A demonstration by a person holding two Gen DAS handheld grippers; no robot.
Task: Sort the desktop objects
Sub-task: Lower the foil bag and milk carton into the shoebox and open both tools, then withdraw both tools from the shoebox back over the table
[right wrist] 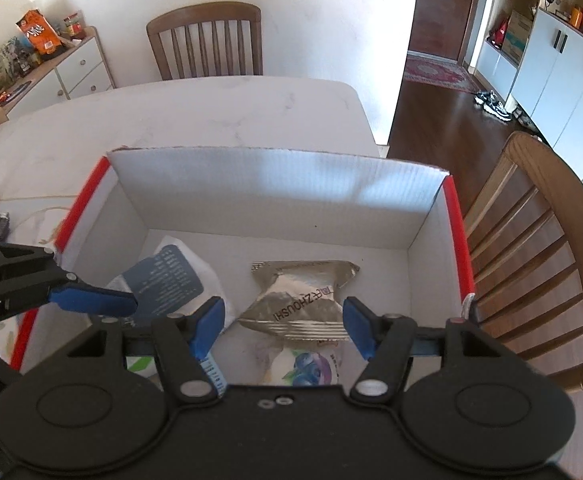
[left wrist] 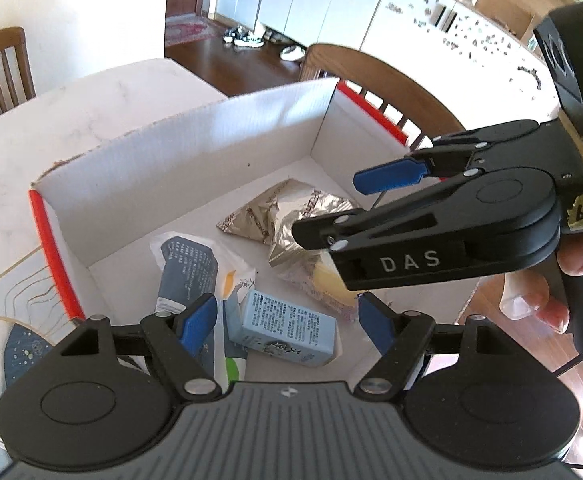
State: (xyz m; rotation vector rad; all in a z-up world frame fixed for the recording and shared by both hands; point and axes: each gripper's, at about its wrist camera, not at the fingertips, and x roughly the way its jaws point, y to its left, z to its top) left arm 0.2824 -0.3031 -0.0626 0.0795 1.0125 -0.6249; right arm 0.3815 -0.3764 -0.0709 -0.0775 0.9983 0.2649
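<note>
Nearest in the left wrist view, the left gripper (left wrist: 287, 320) hangs over the cardboard box (left wrist: 195, 148) with its 2 blue pads spread apart and nothing between them. Just below it on the box floor lies a small light-blue carton (left wrist: 287, 330), tilted, beside a white pouch with a dark blue label (left wrist: 189, 264). To the right, the right gripper (left wrist: 339, 216) reaches in from the side, gripped by a hand (left wrist: 547, 300); it hovers above a crumpled silver foil packet (left wrist: 287, 216) and a yellowish packet (left wrist: 331, 280) partly hidden under it.

In the right wrist view, the right gripper (right wrist: 283, 326) is likewise released, pads wide apart and empty, directly above the silver foil packet (right wrist: 299, 300), which lies flat on the floor without touching either pad. A packet printed with blueberries (right wrist: 311, 368) sits nearer the camera, partly hidden by the gripper body. The white pouch (right wrist: 171, 276) lies to the left, with the left gripper's blue pad (right wrist: 95, 300) over it.

The box has red-edged side walls (right wrist: 457, 232) and stands on a pale marble table (right wrist: 211, 116). Beyond it are 2 wooden chairs (right wrist: 207, 40), 1 at the far side and 1 at the right.
</note>
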